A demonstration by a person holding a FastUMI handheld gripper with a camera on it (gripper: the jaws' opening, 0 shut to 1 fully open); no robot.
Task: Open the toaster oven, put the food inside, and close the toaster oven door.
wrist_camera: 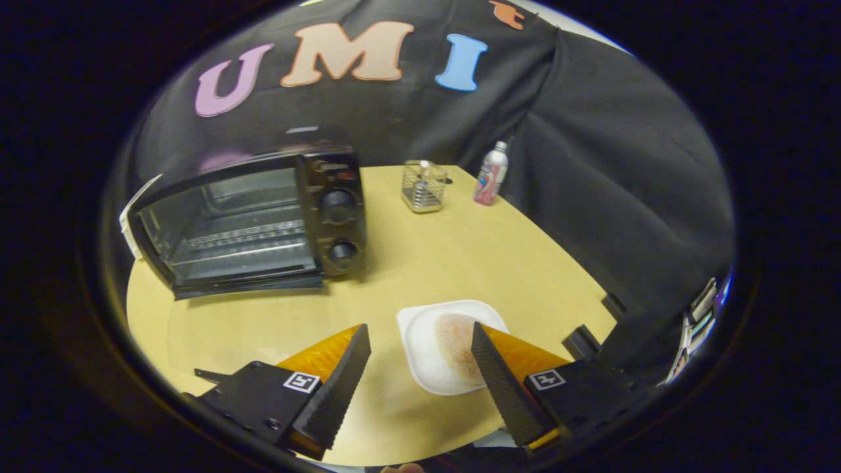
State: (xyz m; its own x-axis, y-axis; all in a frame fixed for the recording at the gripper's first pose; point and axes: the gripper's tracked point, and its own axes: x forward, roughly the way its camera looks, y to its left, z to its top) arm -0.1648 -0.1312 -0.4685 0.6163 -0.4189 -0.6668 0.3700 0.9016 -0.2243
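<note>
A black toaster oven (pixel 250 223) stands on the tan table (pixel 460 249), beyond my left finger. Its door (pixel 253 284) lies folded down flat in front, and the wire rack inside shows. A white square plate (pixel 427 348) rests between my fingers, closer to the right one, with a round pale food item (pixel 456 341) on it. The right finger covers part of the food. My gripper (pixel 420 335) is open, hovering over the table, with nothing pressed between its fingers.
A small wire basket (pixel 424 187) and a white-and-pink bottle (pixel 491 174) stand at the table's far side, right of the oven. Black cloth walls close in behind and to the right. Some dark blocks (pixel 581 341) sit at the table's right edge.
</note>
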